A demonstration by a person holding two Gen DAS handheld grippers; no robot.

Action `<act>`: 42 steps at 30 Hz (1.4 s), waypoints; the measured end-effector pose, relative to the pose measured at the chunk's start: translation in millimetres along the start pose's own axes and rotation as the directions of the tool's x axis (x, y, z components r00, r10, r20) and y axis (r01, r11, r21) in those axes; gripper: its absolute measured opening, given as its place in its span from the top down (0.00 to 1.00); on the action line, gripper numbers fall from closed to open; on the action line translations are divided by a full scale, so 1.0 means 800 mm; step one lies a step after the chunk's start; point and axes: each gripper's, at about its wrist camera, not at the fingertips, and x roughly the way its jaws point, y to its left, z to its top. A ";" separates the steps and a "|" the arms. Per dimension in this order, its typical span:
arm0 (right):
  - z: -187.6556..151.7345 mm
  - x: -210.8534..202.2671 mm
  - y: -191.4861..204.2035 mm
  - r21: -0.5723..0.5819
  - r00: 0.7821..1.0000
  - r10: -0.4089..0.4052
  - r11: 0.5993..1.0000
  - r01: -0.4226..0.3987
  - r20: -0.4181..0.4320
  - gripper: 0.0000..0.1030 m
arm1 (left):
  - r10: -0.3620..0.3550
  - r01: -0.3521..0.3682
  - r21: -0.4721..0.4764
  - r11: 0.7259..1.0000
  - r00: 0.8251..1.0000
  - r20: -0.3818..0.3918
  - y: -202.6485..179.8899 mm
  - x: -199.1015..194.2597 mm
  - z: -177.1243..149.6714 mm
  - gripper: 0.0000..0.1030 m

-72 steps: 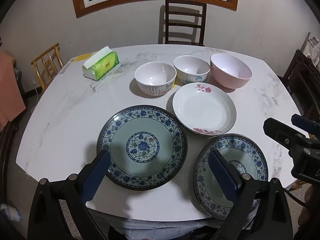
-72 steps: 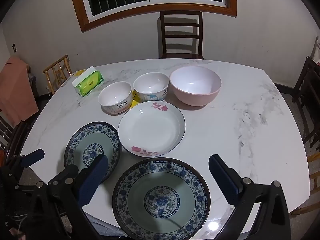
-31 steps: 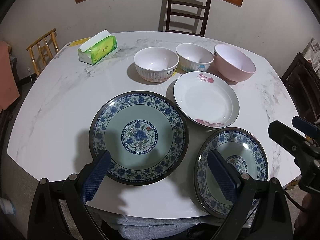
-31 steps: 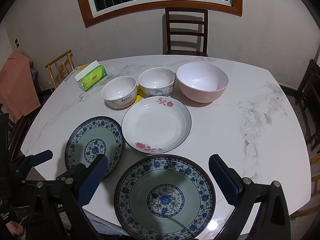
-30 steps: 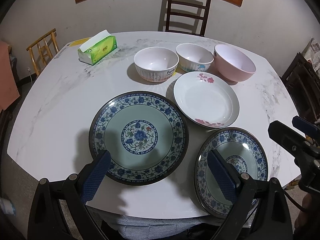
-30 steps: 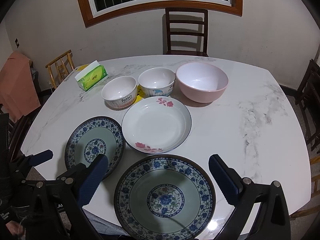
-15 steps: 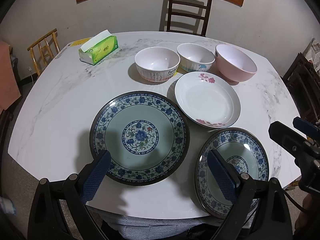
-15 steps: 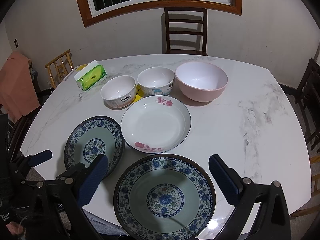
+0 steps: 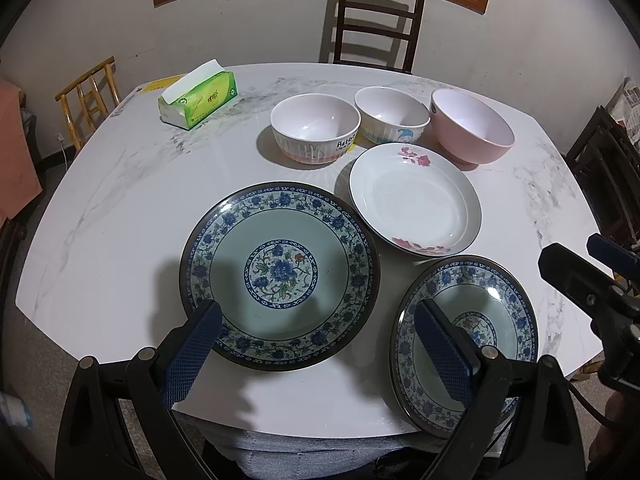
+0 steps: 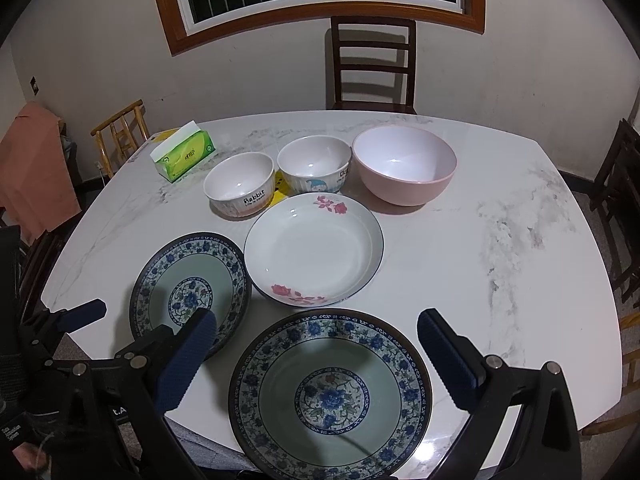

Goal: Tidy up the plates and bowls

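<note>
My left gripper hovers released over the near-left blue plate; my right gripper hangs released over the near-right blue plate. Beyond sits the rose plate, then three bowls: rabbit bowl, cartoon bowl, pink bowl. A tissue box rests far left on the desk.

**Blue florals, pink roses, pale bowls on white marble**

Two plates pair a celadon-green well with a blue flower medallion and a blue floral border inside a dark rim. The white dish bears pink roses. One white bowl shows a rabbit and black lettering above pink ribbing; another carries a blue cartoon figure. The largest bowl is plain pink. The tissue box is green, the tabletop grey-veined white marble.
</note>
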 end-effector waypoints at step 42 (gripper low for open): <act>0.012 0.056 0.029 -0.035 0.955 0.254 0.964 -0.262 -0.155 0.37 | 0.000 -0.001 -0.166 0.986 1.000 -0.009 0.109 0.017 0.012 0.28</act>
